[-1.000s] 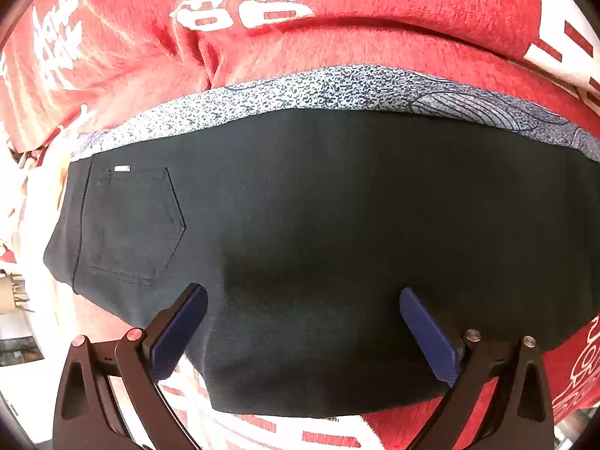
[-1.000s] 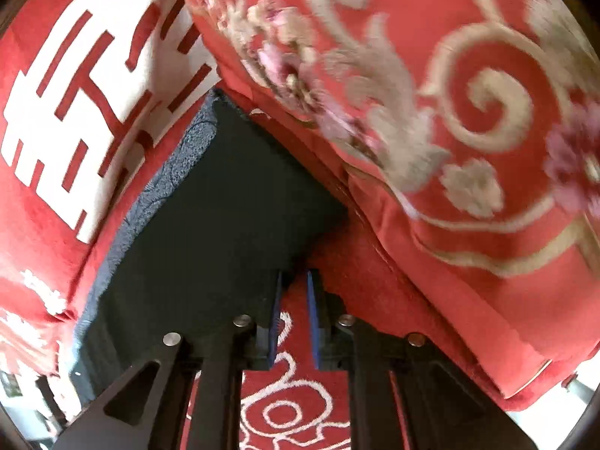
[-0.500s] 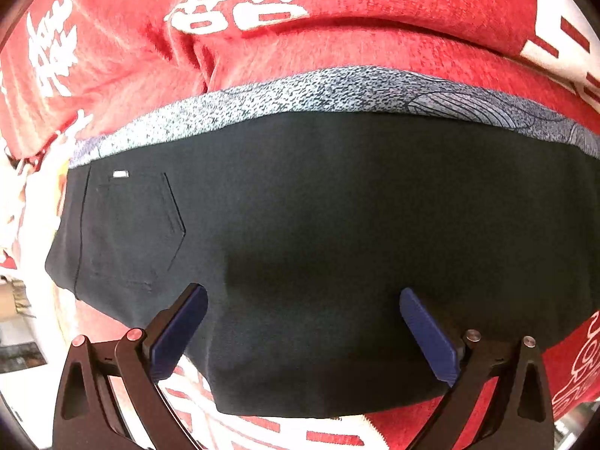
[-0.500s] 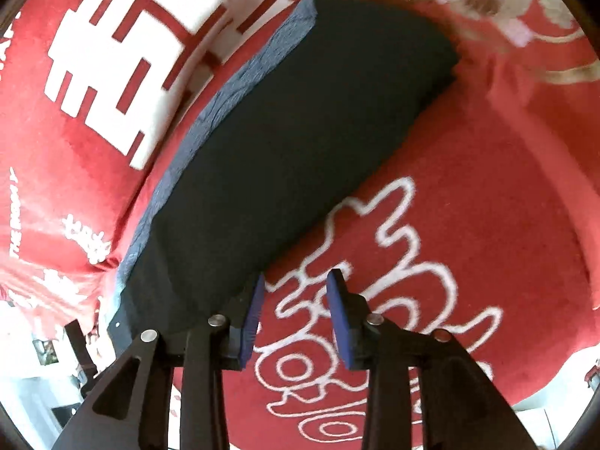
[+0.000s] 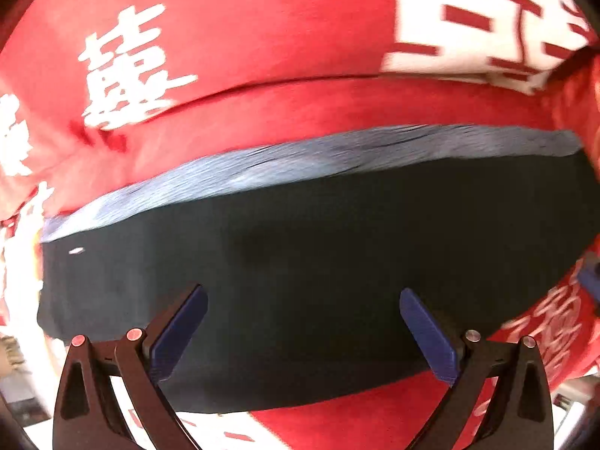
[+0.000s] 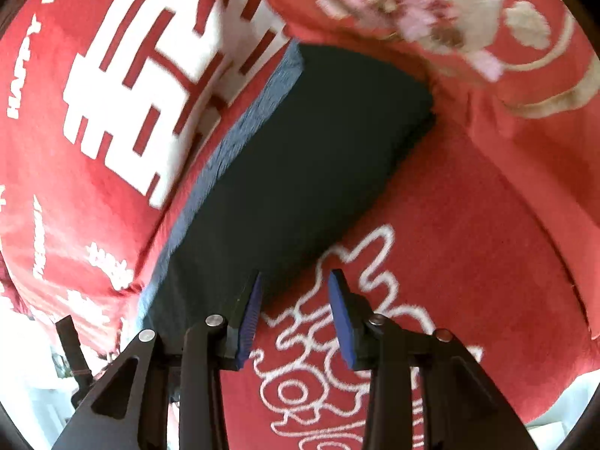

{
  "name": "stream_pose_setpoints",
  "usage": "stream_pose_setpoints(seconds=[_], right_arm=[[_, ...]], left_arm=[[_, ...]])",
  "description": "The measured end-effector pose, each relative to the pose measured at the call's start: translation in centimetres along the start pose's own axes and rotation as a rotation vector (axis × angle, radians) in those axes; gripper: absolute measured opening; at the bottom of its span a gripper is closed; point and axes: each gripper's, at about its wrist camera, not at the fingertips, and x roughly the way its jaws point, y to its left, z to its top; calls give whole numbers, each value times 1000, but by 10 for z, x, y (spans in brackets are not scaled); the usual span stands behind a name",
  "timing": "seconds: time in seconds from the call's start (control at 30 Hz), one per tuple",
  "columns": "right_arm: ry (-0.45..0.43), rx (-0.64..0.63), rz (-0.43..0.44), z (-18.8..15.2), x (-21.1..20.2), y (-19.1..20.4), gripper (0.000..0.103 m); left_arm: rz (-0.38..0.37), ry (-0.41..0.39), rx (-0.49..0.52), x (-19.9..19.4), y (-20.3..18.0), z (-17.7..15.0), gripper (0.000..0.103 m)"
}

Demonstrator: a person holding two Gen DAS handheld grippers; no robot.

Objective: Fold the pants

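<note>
plush red blanket (image 5: pixel 285 112) with white characters underneath, and the pants (image 5: pixel 318 255) lie on it as a flat dark band, grey patterned strip along the far edge. left gripper (image 5: pixel 302 332) hangs spread wide above them, empty; right gripper (image 6: pixel 294 313) has just been opening, nothing between its blue pads (image 6: pixel 343 318), beside the pants' edge.

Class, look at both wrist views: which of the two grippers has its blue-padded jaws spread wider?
The left gripper: its pads stand far apart over the folded black pants. The right gripper shows a narrower gap.

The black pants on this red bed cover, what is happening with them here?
A person is folding them with two handheld grippers. The black pants lie folded on the red bedspread. The left gripper hangs open above them; the right gripper has just been opening, nothing between its fingers.
</note>
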Motion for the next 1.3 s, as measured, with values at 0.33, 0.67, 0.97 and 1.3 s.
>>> stream_pose_setpoints(seconds=[0.33, 0.67, 0.97, 1.3], right_arm=[[-125, 97, 124, 17, 5, -39, 47], [-148, 88, 54, 46, 20, -12, 20], [-186, -127, 109, 38, -25, 42, 15], [-200, -359, 37, 13, -37, 115, 15]], left_arm=[[-65, -22, 1, 35, -64, 17, 103], [-77, -6, 44, 35, -59, 22, 101], [-108, -54, 97, 27, -79, 33, 75], [-161, -104, 142, 31, -77, 29, 76]])
